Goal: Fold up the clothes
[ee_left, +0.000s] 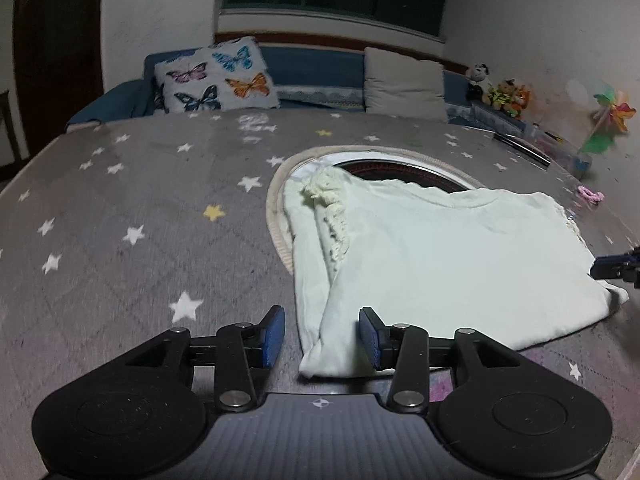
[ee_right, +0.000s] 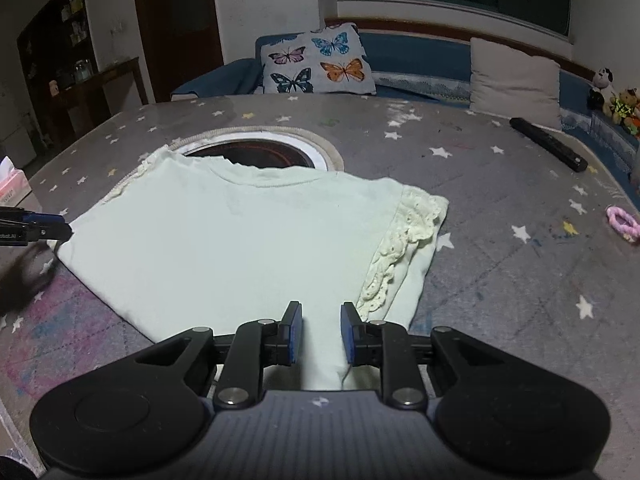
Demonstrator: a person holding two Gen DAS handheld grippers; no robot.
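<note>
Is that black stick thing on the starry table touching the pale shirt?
Apart. The right wrist view shows the black stick far from the shirt, with bare starry table between.

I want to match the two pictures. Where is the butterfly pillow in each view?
Left wrist view: the butterfly pillow is at the upper left, behind the star-patterned table cover.
Right wrist view: the butterfly pillow is at the upper centre, behind the same cover.
Shared landmark: the round opening in the table, partly covered by the pale shirt.

Butterfly cushion (ee_right: 318, 62), probably remote (ee_right: 548, 143), hair tie (ee_right: 623, 224)
</note>
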